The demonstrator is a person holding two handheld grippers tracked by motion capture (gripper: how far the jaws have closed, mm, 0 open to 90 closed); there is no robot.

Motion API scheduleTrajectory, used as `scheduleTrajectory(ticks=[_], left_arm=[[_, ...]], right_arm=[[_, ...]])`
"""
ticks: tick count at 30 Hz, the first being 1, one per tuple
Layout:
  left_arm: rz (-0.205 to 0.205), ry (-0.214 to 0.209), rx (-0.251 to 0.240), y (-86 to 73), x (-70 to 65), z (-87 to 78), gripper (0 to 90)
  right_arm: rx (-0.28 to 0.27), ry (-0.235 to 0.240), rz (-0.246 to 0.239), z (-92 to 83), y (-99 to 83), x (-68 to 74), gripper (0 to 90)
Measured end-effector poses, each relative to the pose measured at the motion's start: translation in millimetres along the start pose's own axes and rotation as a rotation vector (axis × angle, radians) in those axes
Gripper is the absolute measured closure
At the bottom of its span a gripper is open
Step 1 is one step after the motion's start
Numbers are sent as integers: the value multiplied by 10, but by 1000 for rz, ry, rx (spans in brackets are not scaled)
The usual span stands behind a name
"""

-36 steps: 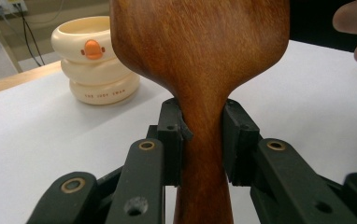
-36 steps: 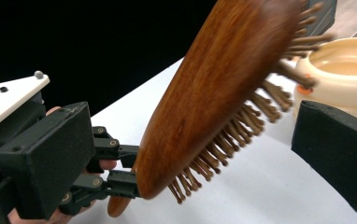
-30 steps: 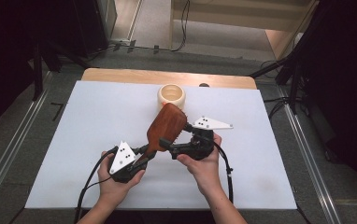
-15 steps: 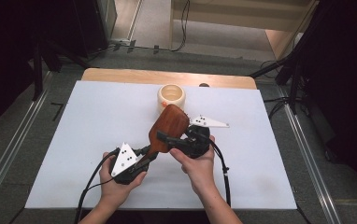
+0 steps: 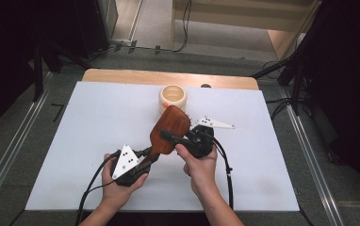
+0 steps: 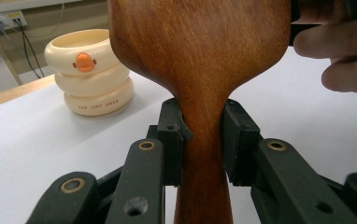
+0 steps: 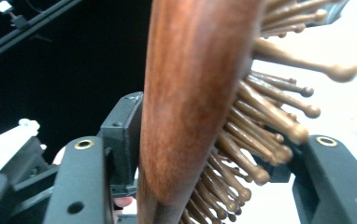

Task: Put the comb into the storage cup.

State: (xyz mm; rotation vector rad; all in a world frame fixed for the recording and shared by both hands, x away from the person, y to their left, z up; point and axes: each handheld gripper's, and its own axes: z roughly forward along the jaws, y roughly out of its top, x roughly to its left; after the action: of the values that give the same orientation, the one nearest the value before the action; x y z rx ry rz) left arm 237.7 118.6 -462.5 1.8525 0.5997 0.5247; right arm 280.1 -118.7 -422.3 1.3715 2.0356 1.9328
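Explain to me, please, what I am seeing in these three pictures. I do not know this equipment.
A person sits at a white table and holds one hand tool in each hand, each ending in black tongs. The high view looks down from above. The other two pictures come from small cameras riding on the tools.

The left tongs are shut on the neck of a wooden hairbrush. The right tongs grip its paddle across the back and the bristles, while the brush is in the air. A cream-coloured ringed cup with an orange mark stands on the table behind.
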Motion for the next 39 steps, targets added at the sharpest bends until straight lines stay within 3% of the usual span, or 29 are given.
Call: scheduleTrajectory(ticks=[5,7,10,13,18,26,28,34,39], left_arm=[[-9,-11,3,-5,11,9,723],[-27,-38,-4,-13,31,12,714],[-52,-71,-8,-24,61,10,675],[-74,-91,-15,-32,86,-1,603],[-112,-77,-25,-59,134,-72,363],[-150,-85,-33,-115,243,-175,212],[-153,-66,-17,-124,263,-192,128],[-176,-57,-18,-164,369,-271,15],[-198,-27,-32,-213,501,-382,0]], right_arm=[[3,30,-10,-3,0,25,460],[5,44,-26,1,3,47,484],[6,30,-49,-14,17,65,503],[-3,48,-32,-43,46,58,512],[-12,16,-78,-109,119,90,519],[-28,0,-111,-185,178,78,523],[-32,-2,-119,-203,200,80,523],[-36,-9,-151,-211,260,81,524],[-37,-22,-167,-204,309,80,525]])
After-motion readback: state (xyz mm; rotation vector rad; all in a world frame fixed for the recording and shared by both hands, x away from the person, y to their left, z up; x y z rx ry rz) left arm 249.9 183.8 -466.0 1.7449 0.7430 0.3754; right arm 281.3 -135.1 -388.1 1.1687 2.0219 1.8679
